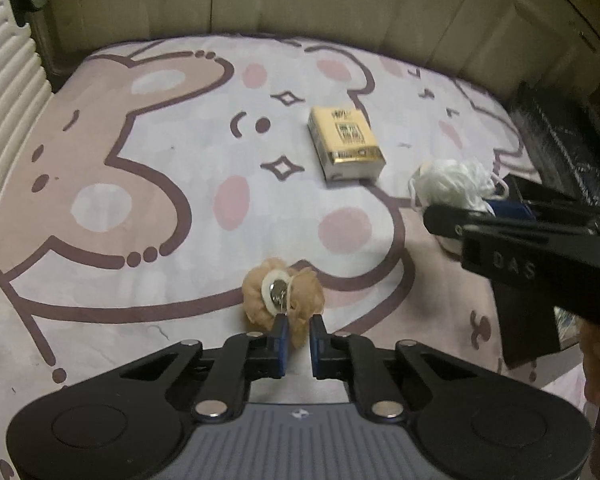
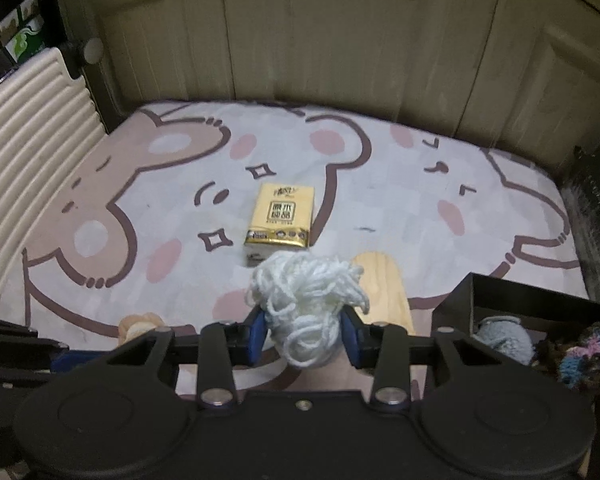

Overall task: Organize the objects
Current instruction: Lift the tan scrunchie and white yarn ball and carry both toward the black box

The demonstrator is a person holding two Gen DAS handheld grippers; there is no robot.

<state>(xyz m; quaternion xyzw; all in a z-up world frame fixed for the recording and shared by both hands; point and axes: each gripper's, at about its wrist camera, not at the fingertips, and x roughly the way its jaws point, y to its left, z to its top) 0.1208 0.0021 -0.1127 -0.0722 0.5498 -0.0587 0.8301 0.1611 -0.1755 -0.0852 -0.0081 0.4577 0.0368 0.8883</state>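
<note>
A tan plush toy [image 1: 282,300] is pinched between the nearly closed fingers of the left gripper [image 1: 298,326], at the near edge of the cartoon bedsheet [image 1: 160,184]. A ball of white yarn [image 2: 306,304] is clamped by the right gripper [image 2: 306,330], its fingers partly closed around it, above a wooden board [image 2: 384,288]. A yellow tissue pack [image 2: 278,218] lies farther off, mid-sheet. At the right, a black box [image 2: 496,292] is seen holding grey and multicoloured yarn.
</note>
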